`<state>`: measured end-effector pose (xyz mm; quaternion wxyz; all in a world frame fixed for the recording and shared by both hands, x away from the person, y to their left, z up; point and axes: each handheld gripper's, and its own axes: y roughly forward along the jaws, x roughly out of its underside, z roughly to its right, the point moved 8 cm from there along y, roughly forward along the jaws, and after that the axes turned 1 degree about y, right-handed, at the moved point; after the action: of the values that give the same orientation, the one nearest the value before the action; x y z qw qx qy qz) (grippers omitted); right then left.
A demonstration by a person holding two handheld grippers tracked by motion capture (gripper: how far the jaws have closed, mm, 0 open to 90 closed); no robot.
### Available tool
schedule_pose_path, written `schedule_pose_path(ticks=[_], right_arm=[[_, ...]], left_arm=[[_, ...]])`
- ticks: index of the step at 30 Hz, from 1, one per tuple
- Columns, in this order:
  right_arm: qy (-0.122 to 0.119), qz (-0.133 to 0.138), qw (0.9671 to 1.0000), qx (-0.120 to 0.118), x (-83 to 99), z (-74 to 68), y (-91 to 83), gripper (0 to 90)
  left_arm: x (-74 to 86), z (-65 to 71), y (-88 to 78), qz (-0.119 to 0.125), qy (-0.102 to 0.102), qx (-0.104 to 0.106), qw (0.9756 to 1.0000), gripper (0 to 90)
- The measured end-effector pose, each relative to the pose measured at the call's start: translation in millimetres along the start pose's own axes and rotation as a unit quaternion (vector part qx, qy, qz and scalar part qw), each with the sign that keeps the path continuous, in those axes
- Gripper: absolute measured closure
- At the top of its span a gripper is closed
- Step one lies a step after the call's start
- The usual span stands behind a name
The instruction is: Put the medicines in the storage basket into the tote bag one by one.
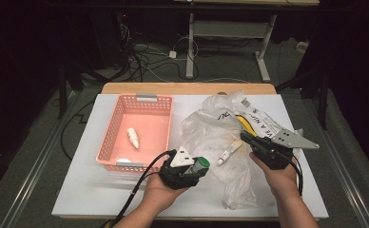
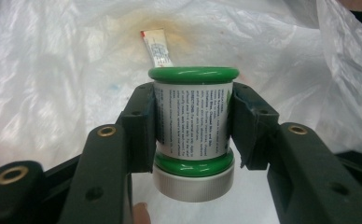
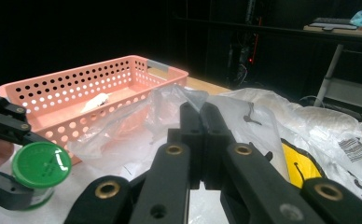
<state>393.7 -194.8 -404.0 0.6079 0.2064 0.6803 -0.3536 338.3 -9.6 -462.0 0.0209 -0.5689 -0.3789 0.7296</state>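
Note:
A small jar (image 1: 200, 165) with green rims, a printed white label and a white cap lies on its side between the jaws of my left gripper (image 1: 197, 168). In the left gripper view the jar (image 2: 193, 130) is squeezed by both pads of my left gripper (image 2: 193, 116) just above the table. It hangs beside a crumpled clear plastic bag (image 1: 211, 128). My right gripper (image 3: 200, 112) is shut, and a fold of the bag (image 3: 123, 126) peaks at its tips. A small white tube (image 1: 229, 153) lies inside the bag.
A pink perforated basket (image 1: 107, 142) stands at the left with a small white bottle (image 1: 133, 137) in it. A yellow and black packet (image 1: 244, 124) lies under the bag's far side. The white board ends close behind the bag.

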Motion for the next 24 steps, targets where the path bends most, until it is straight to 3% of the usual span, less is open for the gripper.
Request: schedule_pose_path(ticks=[8,24], right_arm=[[0.002,0.001,1.0000,-0.001,-0.4,-0.5,-0.1,90.0],[0.002,0.002,1.0000,-0.003,-0.8,-0.9,0.2,90.0]], left_arm=[[-12.0,1.2,18.5,0.004,0.002,0.002,1.0000,54.3],[-28.3,-10.6,50.8,0.008,-0.001,-0.014,0.9999,54.4]])
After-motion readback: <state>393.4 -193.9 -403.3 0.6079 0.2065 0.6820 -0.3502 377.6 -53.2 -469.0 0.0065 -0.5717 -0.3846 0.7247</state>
